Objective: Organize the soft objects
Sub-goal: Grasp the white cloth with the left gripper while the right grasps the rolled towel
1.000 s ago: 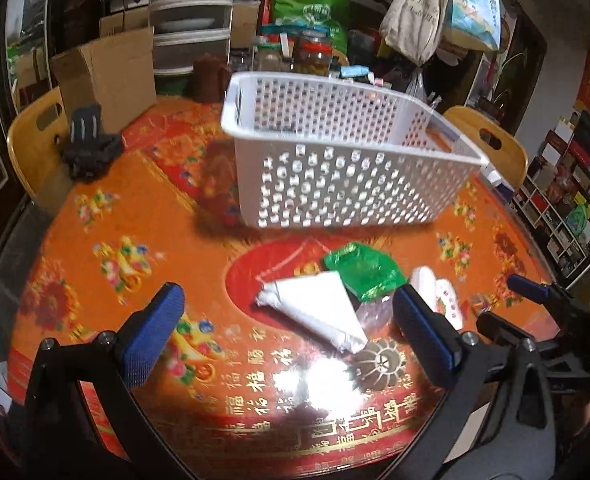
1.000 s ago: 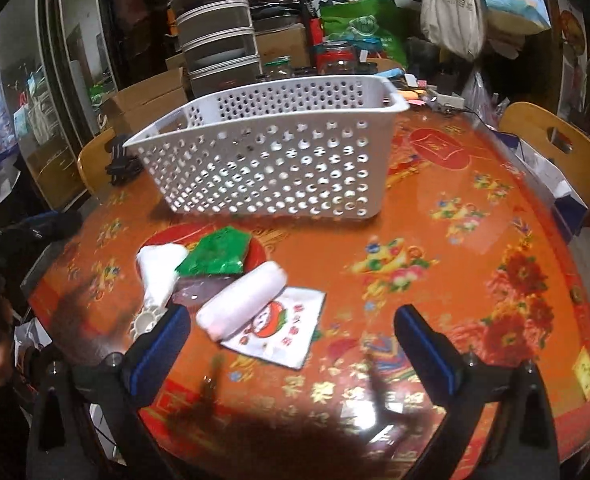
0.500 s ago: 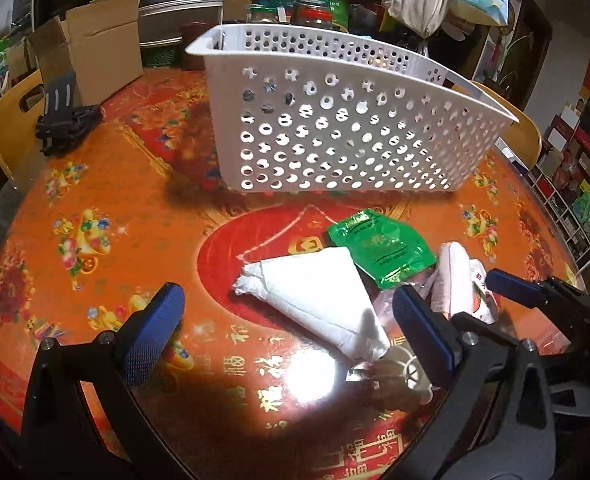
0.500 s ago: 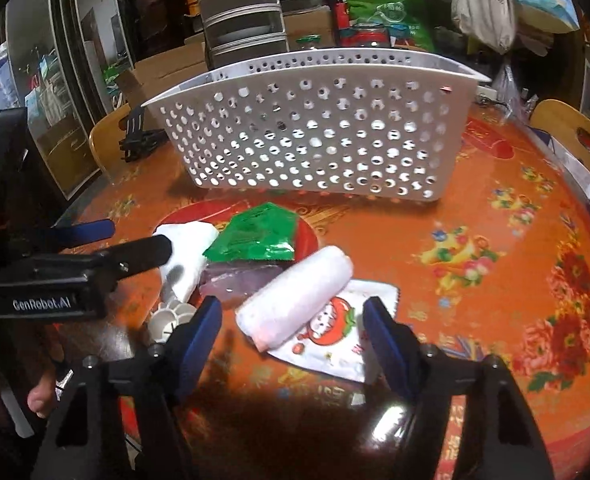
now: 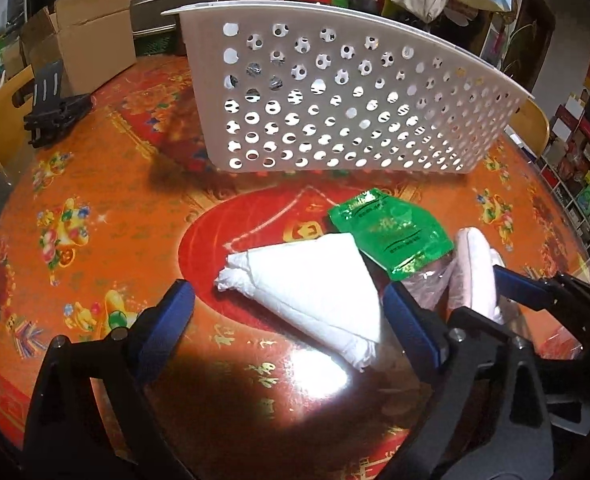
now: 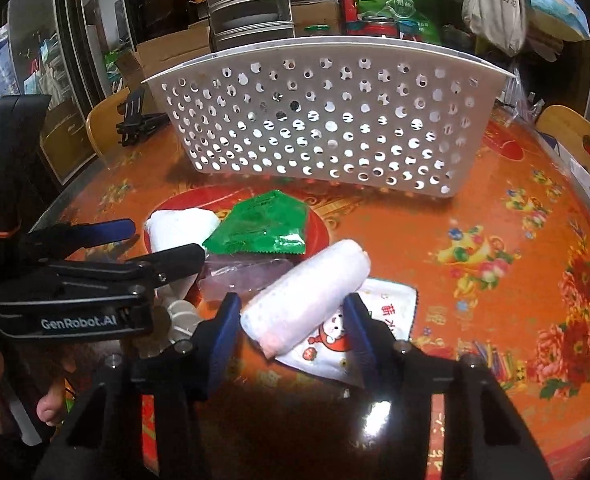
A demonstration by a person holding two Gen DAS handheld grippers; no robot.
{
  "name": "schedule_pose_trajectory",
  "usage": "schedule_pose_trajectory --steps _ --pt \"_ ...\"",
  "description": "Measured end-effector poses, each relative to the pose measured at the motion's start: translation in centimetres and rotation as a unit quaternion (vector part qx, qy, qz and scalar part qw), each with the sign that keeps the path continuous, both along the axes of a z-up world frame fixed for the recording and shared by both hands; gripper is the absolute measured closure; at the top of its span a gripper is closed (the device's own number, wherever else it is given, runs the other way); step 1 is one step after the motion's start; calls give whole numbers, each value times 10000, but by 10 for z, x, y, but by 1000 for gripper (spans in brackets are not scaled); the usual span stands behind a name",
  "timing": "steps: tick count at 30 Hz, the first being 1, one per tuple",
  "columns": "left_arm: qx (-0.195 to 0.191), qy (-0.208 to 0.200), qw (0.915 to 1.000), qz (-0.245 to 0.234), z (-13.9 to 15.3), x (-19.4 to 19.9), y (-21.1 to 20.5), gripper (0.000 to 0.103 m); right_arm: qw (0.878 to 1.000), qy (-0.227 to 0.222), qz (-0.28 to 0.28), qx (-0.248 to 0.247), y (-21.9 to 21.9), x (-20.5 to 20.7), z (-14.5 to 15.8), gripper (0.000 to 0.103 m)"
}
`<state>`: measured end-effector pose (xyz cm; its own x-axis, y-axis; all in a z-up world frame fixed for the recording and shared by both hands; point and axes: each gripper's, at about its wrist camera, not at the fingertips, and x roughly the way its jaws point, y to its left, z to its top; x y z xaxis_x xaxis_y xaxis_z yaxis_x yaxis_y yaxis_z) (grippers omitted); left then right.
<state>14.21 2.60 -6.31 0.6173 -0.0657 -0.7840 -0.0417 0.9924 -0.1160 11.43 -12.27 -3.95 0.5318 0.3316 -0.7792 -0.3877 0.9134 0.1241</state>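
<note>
On the red floral table [image 6: 515,240], before one white perforated basket [image 6: 327,120], I count one white folded cloth [image 5: 315,284], one green pouch [image 6: 263,226], one pale pink roll [image 6: 307,300] atop one printed sachet [image 6: 379,312]; left gripper [image 5: 289,320] spread around cloth, right gripper [image 6: 293,328] apart, straddling roll.

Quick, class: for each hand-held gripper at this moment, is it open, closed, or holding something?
Left hand-held gripper: open, straddling the white folded cloth, not gripping.
Right hand-held gripper: open, jaws either side of the pink-white roll, not yet clamped.
</note>
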Motion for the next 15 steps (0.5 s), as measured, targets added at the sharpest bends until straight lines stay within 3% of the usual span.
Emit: schedule_pose_trajectory --steps 4,7,15 --pt "-11 37 10000 41 -2 1 2 11 10000 -12 16 -22 0 -1 -1 51" --pt "57 11 9999 106 -2 0 4 19 10000 -23 21 -29 0 -1 -1 52" --pt "-155 -102 9998 64 4 -2 9 68 10000 -32 7 24 -2 -3 -2 56"
